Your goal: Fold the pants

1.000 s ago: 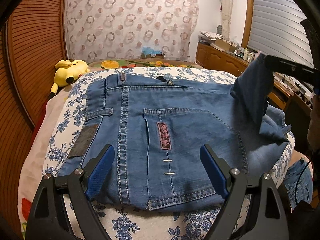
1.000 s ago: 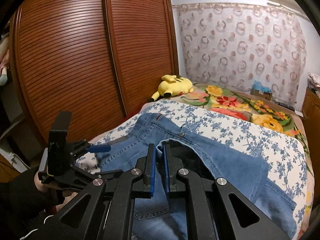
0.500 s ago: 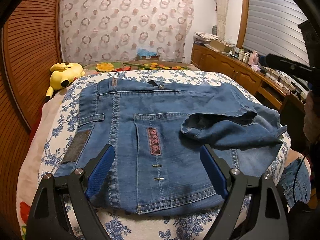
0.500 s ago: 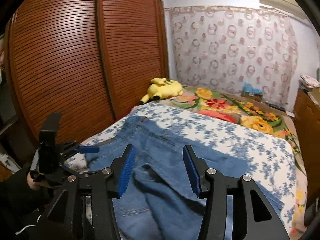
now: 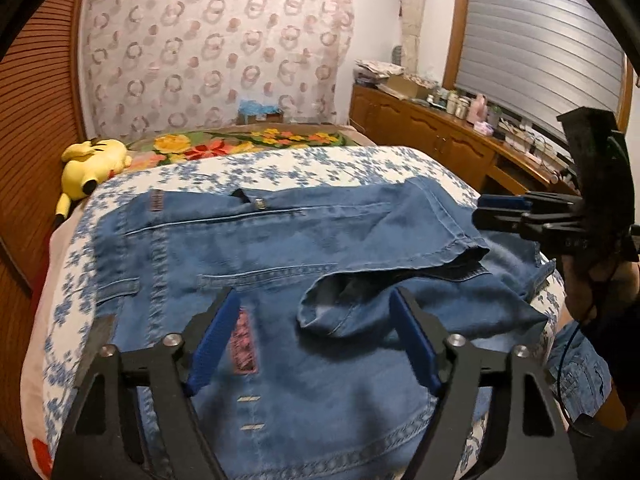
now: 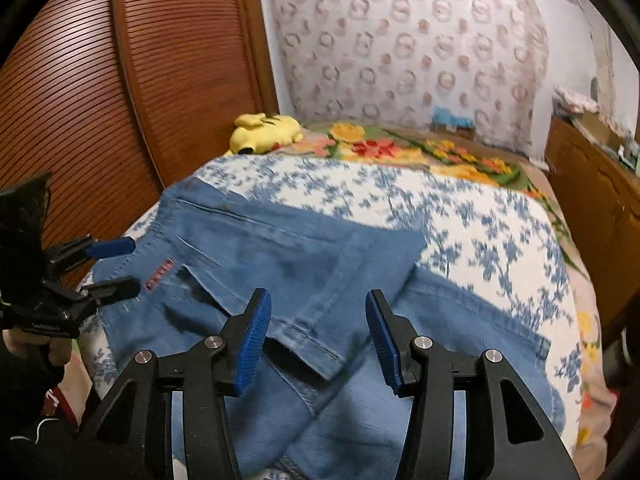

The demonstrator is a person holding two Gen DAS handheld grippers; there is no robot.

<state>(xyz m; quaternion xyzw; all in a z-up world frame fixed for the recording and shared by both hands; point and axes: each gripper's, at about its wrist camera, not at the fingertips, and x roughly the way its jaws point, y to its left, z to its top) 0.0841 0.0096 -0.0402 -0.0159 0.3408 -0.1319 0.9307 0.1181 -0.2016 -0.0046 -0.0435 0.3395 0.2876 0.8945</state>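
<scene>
Right wrist view: right gripper (image 6: 318, 340) gapes empty above the pants (image 6: 280, 264), whose leg lies folded across.

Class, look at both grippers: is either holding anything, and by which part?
Nothing is held. The left gripper and right gripper both hover open above the jeans.

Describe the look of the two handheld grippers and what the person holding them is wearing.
Both the left gripper and the right gripper are black angular frames with silver screws and ribbed blue pads. Each hand emerges from a dark sleeve. A thin dark cable hangs by the right hand; a white cord shows at the left sleeve.
</scene>
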